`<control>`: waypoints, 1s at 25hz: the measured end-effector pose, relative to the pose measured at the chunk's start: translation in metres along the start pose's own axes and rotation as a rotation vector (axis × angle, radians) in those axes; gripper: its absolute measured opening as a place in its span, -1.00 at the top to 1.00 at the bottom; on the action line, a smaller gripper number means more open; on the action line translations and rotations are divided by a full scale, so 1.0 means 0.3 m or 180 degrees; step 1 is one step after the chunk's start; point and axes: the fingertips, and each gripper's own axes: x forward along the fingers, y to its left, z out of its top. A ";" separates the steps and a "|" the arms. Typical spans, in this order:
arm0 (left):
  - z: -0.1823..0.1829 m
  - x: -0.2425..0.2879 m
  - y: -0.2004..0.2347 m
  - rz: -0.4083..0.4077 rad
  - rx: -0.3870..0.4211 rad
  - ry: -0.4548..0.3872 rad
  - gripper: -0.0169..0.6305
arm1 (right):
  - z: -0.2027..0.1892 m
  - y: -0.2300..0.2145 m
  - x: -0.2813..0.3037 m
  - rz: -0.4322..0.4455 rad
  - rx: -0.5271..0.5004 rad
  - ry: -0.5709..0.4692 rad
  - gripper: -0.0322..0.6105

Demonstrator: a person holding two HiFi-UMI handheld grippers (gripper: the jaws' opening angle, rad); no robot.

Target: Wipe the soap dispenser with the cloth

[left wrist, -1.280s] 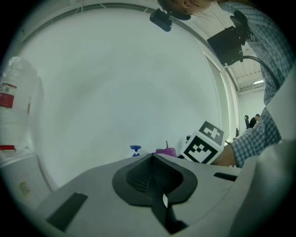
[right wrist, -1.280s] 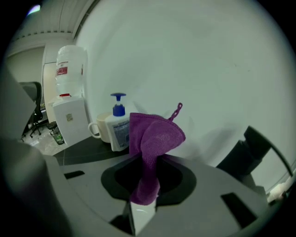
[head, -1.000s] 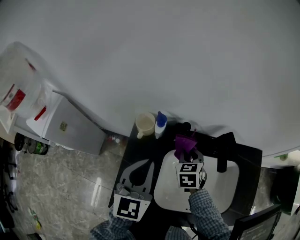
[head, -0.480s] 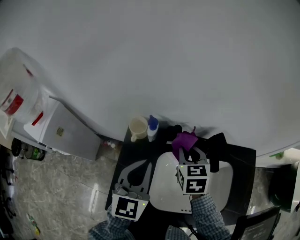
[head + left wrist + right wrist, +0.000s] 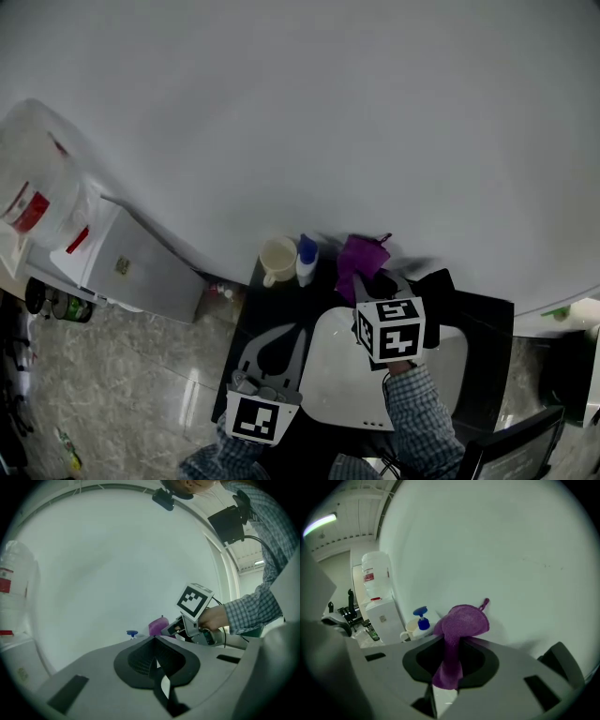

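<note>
A dark counter (image 5: 487, 323) with a white sink (image 5: 333, 375) sits against a plain white wall. Nearest, the left gripper (image 5: 292, 336) hangs shut on nothing, while the right gripper (image 5: 448, 670) pinches the purple cloth (image 5: 464, 620) low, probably to leave its bunched top free for wiping. Farther left, the soap dispenser (image 5: 423, 619) stands beside a mug (image 5: 409, 630), apart from the cloth.

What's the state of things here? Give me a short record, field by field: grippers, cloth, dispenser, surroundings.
left gripper: jaws together, nothing between them, low at the counter's left side
right gripper: shut on the purple cloth, held up near the wall
soap dispenser: blue pump, upright by the wall, left of the cloth, apart from it
cup: right beside the dispenser, on its left
sink: white basin, below the right gripper
wiping: no contact visible
</note>
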 end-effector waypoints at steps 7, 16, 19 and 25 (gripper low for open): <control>-0.027 0.006 0.002 -0.0004 0.0060 0.0067 0.94 | -0.139 -0.110 0.064 -0.0239 0.0186 0.0279 0.65; -0.041 -0.005 0.018 0.0025 0.0093 0.0113 0.94 | -0.241 -0.161 0.117 -0.0436 0.0303 0.0412 0.65; -0.045 -0.014 0.022 0.0033 0.0084 0.0131 0.94 | -0.264 -0.177 0.114 -0.0529 0.0305 0.0485 0.65; -0.049 -0.031 0.031 0.0042 0.0085 0.0145 0.94 | -0.379 -0.177 0.131 -0.0619 0.0161 0.0789 0.65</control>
